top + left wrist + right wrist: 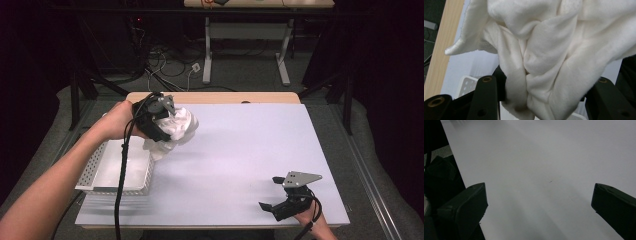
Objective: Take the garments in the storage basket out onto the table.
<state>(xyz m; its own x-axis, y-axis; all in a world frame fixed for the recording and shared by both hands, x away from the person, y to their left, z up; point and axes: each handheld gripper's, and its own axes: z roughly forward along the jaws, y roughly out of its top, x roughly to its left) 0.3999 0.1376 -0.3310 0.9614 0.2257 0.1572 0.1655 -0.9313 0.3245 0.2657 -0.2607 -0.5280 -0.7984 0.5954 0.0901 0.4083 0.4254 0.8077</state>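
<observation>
Overhead, the high view showed the left gripper point(167, 122) held up above the far-left part of the white table top point(240, 160), its jaws clamped on a crumpled white cotton cloth point(179, 127). The bundle hung off the table, over the far right corner of a white perforated plastic basket point(120, 172) that sat at the table's left edge. A black cable point(120, 190) trailed from that gripper down along the person's left forearm point(55, 180) toward the near edge.

The left gripper view gave what the high view could not: the cloth point(549, 57) up close, gathered into thick folds and pinched between the two black jaws, which stood part-way closed with fabric bulging above and below them. A loose corner of the cloth pointed left toward the pale wooden table edge point(439, 50), and a bit of the basket's holed wall point(466, 86) showed beneath.

The right gripper point(272, 195) rested low at the near-right of the table, well apart from the cloth, with a grey three-cornered plate point(300, 178) on top. From above its jaws looked spread; the right gripper view confirmed it, showing both black jaws wide apart with bare white table surface point(536, 170) between them and nothing in their grasp.
</observation>
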